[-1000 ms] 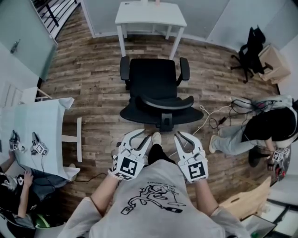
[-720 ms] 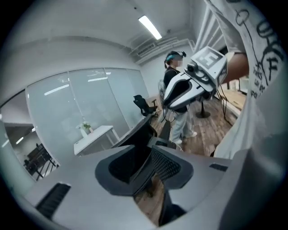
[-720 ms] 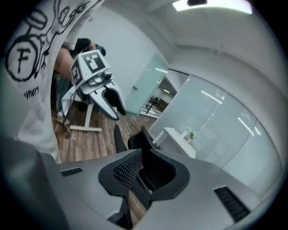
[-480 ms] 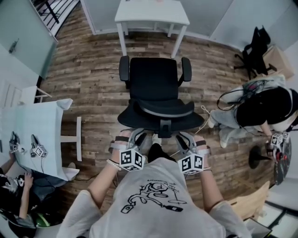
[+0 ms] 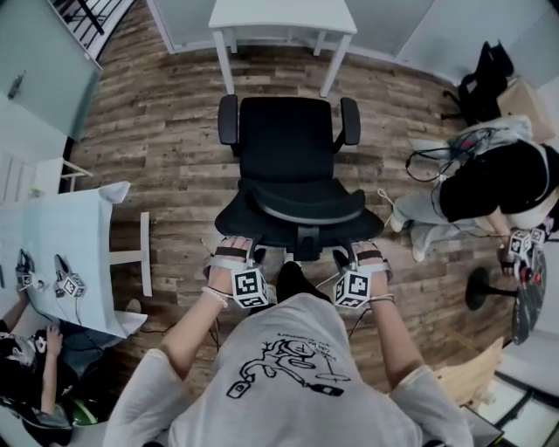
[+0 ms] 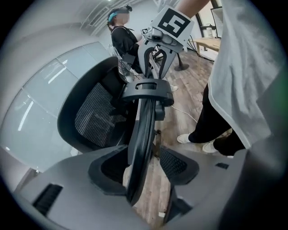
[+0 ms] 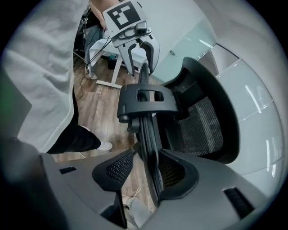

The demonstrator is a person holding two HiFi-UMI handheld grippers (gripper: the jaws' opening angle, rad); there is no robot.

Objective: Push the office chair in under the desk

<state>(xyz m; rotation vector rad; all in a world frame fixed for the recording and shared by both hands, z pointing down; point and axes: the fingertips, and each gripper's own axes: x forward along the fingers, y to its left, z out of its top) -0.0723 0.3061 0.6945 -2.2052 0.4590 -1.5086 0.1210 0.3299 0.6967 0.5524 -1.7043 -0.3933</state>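
A black office chair stands on the wood floor, its seat facing the white desk just beyond it. My left gripper is at the left of the backrest's top edge and my right gripper at the right of it. In the left gripper view the backrest rim runs between the opening jaws of the left gripper, with a gap on one side. In the right gripper view the rim lies between the opening jaws of the right gripper, against one pad only.
A person sits on the floor at the right among cables. A white table stands at the left with another person by it. A second black chair is at the far right.
Both grippers have moved forward from in front of my body to the chair's backrest and now straddle its rim. I have stepped closer to the chair.
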